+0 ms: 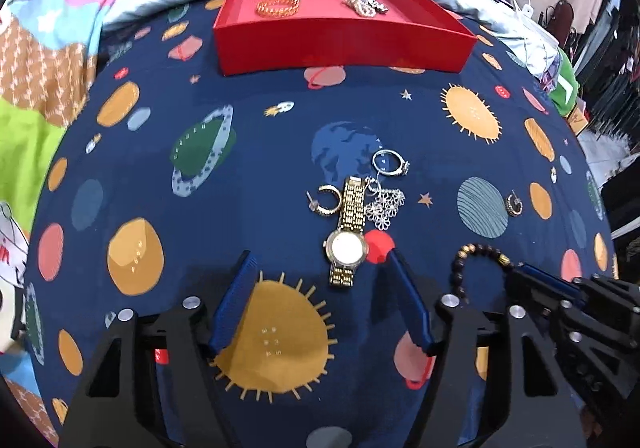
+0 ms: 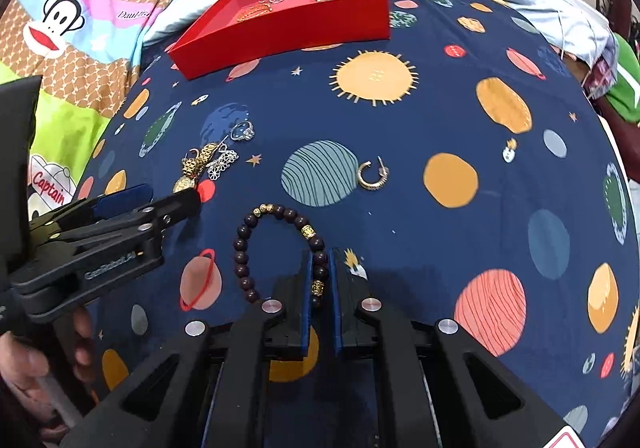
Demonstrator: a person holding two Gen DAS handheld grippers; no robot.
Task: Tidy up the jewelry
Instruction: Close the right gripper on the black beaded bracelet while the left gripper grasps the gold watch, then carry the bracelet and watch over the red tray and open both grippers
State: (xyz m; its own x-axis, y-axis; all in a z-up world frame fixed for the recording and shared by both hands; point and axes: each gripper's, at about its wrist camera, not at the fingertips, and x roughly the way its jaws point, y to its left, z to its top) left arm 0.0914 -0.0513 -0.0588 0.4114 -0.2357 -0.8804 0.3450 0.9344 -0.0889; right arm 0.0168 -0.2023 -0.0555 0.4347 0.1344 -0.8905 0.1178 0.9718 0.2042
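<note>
Two pieces already lie in the red tray (image 1: 344,44), at the far end of the bed's space-print sheet (image 1: 248,152): a gold chain bracelet (image 1: 278,6) and a silver cluster (image 1: 364,2).

Nearer than the tray by a good way sits the rest. The right gripper (image 2: 320,280) has its fingers drawn narrow on the dark beaded bracelet (image 2: 256,248), pinching the right side of the loop; the loop arcs away from the tray-facing tips and round to the left, lying flat on the sheet. From that grip the tray lies ahead and to the left, well apart, so the carry looks to be a forward-left reach with the loop dangling.

The left gripper (image 1: 320,288) hovers low with its fingers spread wide, holding nothing. The gold watch (image 1: 347,236) lies just ahead between their tips, its band running lengthwise toward the tray. Beside the band are a gold hoop earring (image 1: 326,200), a silver flower chain (image 1: 386,204) and a silver ring (image 1: 390,162). A second hoop earring (image 2: 372,176) lies alone off to the right.
</note>
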